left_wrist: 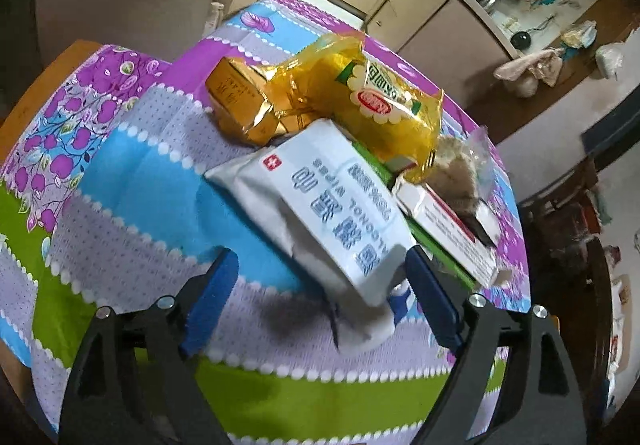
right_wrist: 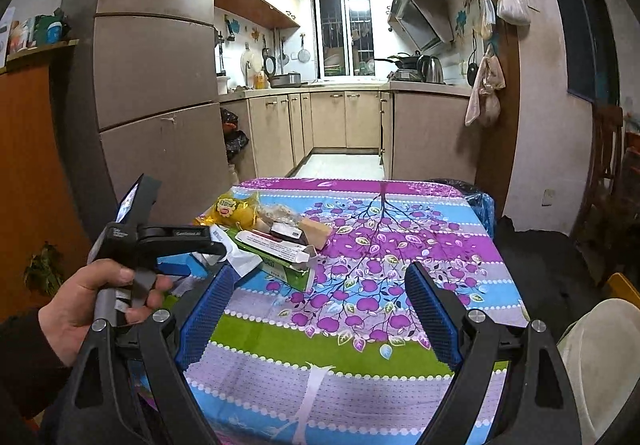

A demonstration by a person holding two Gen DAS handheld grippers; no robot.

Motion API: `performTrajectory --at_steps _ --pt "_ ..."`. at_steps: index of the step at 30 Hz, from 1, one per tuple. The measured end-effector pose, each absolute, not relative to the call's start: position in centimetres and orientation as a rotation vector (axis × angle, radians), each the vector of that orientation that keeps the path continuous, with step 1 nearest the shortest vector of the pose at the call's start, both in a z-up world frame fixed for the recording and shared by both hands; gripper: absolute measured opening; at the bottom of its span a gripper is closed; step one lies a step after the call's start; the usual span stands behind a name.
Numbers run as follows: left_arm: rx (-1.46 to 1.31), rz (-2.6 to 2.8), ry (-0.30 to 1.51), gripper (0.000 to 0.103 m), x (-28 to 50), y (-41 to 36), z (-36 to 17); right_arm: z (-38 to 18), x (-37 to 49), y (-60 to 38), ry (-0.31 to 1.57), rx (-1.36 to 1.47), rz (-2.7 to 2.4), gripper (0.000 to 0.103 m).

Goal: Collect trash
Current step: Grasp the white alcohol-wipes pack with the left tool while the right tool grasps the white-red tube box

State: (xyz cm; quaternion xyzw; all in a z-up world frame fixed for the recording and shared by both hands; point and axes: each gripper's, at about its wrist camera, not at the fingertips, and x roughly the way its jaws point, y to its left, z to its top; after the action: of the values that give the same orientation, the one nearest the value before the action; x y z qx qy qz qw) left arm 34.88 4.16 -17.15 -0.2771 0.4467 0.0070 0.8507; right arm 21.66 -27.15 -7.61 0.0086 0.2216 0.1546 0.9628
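A: Fingers, left gripper (left_wrist: pixel 320 301): blue pads spread wide, nothing clamped between them. The near end of the white wipes pack (left_wrist: pixel 320 201) lay in the gap; I could not tell from the left wrist view whether the right-hand pad touched its corner.

B: Right gripper (right_wrist: pixel 320 309)?

A: Also spread wide, empty. Only the patterned tablecloth (right_wrist: pixel 360 329) showed between its pads.

B: Pose of the left side?

A: In the right wrist view, the person's left hand (right_wrist: pixel 84 309) was wrapped around the grip of the left tool, fingers curled on the trigger. The tool reached in from the left edge of the table toward the pile, roughly level, its tips at the wipes pack.

B: And the right?

A: Held back at the near table edge, pointing straight down the table toward the kitchen, well apart from the pile.

B: Trash location?

A: One cluster on the table's left side as seen from the right wrist. Wipes pack nearest the left gripper, lying tilted over a flat green box (right_wrist: pixel 286 269). A white-and-red carton (left_wrist: pixel 448 229) lay on that box, just beside the pack. Behind them: yellow snack bag (left_wrist: pixel 372 101), with a gold foil packet (left_wrist: pixel 240 97) touching it on the left. A clear bag with brownish contents (left_wrist: pixel 460 169) sat by the carton; contents unidentified.
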Motion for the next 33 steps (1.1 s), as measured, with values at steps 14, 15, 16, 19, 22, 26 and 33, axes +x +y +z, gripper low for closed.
performTrajectory --at_steps 14,15,16,19,22,26,33 --pt "-0.511 0.045 0.930 0.070 35.8 3.0 -16.7 -9.9 31.9 -22.1 0.654 -0.168 0.526 0.084" --pt "-0.503 0.043 0.932 0.070 35.8 2.9 -16.7 -10.3 33.4 -21.4 0.678 -0.203 0.551 0.079" --pt "-0.494 0.038 0.934 0.071 35.7 2.9 -16.7 -10.7 34.6 -20.8 0.697 -0.228 0.566 0.077" --pt "-0.481 0.028 0.938 0.071 35.5 2.9 -16.8 -12.1 38.1 -20.1 0.763 -0.265 0.607 0.074" --pt "-0.473 0.024 0.939 0.071 35.4 2.8 -16.8 -13.5 40.3 -19.6 0.814 -0.277 0.656 0.065" --pt "-0.460 0.023 0.936 0.071 35.4 2.4 -16.8 -14.9 41.9 -18.6 0.840 -0.262 0.717 0.063" --pt "-0.451 0.001 0.937 0.071 35.4 2.6 -16.9 -14.2 40.2 -20.7 0.828 -0.075 0.701 0.033"
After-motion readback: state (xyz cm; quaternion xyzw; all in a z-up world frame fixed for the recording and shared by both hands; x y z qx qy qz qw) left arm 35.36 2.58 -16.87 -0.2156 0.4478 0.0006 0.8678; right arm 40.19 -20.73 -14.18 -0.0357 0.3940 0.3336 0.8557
